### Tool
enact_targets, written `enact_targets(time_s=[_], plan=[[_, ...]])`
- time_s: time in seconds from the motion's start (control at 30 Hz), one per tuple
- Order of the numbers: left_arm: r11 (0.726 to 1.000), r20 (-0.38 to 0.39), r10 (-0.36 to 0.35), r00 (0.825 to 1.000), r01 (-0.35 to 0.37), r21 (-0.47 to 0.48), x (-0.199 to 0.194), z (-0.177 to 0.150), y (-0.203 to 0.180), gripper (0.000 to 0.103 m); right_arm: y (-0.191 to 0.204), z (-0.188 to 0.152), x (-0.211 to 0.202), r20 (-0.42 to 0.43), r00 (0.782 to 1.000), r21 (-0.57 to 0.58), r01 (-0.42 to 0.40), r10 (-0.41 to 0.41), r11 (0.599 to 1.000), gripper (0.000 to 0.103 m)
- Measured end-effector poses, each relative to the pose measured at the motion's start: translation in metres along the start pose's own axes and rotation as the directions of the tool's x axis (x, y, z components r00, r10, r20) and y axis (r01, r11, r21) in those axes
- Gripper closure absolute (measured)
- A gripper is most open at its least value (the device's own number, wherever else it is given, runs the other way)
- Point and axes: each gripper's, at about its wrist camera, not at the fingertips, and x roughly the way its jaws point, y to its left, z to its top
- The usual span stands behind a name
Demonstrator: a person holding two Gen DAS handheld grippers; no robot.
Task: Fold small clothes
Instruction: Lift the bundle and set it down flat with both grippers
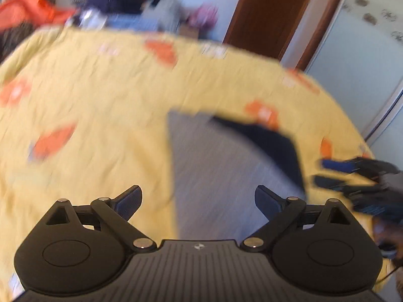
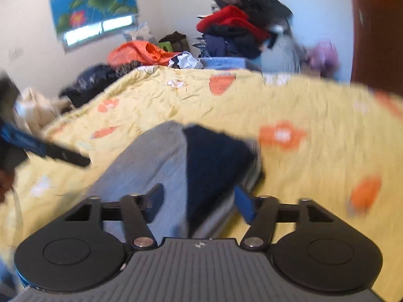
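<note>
A small grey garment (image 1: 216, 173) with a dark navy part (image 1: 274, 146) lies on the yellow flowered bedspread (image 1: 95, 105). My left gripper (image 1: 199, 201) is open and empty, just above the garment's near left edge. My right gripper (image 2: 199, 201) is open, its fingers astride the garment (image 2: 151, 166) where grey meets navy (image 2: 216, 161). Each gripper shows in the other's view: the right one (image 1: 352, 176) at the far right, the left one (image 2: 50, 151) at the left. Both views are motion-blurred.
A pile of clothes (image 2: 241, 32) and an orange cloth (image 2: 141, 52) sit beyond the bed's far edge. A brown door (image 1: 274, 12) and white wardrobe (image 1: 360, 58) stand to the right. A flower picture (image 2: 93, 2) hangs on the wall.
</note>
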Motion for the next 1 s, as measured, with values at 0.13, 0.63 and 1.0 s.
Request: enact_targets(time_s=[0.13,0.63,1.0], plan=[[0.994,0.062,0.103,0.993,-0.105,0.021,0.057,0.021,-0.035,0.006,0.004,0.013,0.052,-0.072,0.996,-0.125,0.052,-0.061,0.991,0.071],[0.979,0.043,0.206,0.978,-0.206,-0.015,0.123,-0.011,-0.028,0.0,-0.021,-0.002,0.041,0.0,0.998,0.097,0.064,-0.064,0.993,0.051],[0.977,0.037,0.215,0.976,-0.214,-0.016,0.108,-0.024,-0.03,0.0,-0.022,-0.052,0.049,-0.09,0.993,0.132,0.089,-0.078,0.987,0.007]])
